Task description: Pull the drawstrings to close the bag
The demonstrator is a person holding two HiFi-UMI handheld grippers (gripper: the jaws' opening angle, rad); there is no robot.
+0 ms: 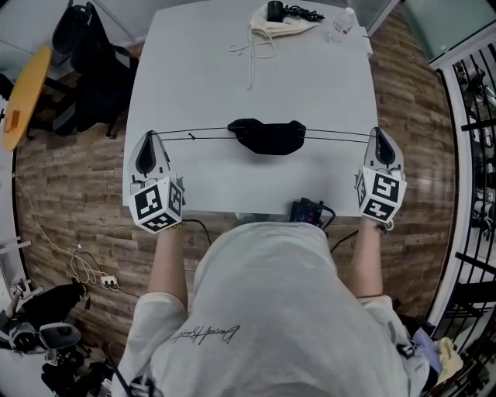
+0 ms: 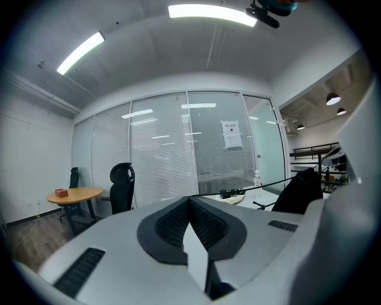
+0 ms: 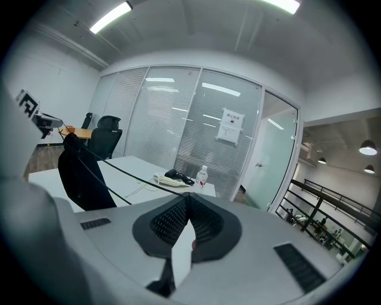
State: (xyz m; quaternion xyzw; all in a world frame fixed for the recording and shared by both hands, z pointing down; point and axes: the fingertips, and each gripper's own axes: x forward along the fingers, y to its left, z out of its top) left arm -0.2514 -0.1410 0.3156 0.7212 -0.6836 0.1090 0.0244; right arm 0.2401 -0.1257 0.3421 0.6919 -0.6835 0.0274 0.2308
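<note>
A small black bag hangs gathered above the middle of the white table, held up by its taut black drawstrings. My left gripper is shut on the left drawstring at the table's left edge. My right gripper is shut on the right drawstring at the right edge. In the left gripper view the closed left gripper has the drawstring running off to the bag. In the right gripper view the right gripper pinches the drawstring leading to the bag.
At the table's far edge lie a cream cloth pouch with a black item and a water bottle. A black device sits at the near edge. An office chair and a round wooden table stand at the left.
</note>
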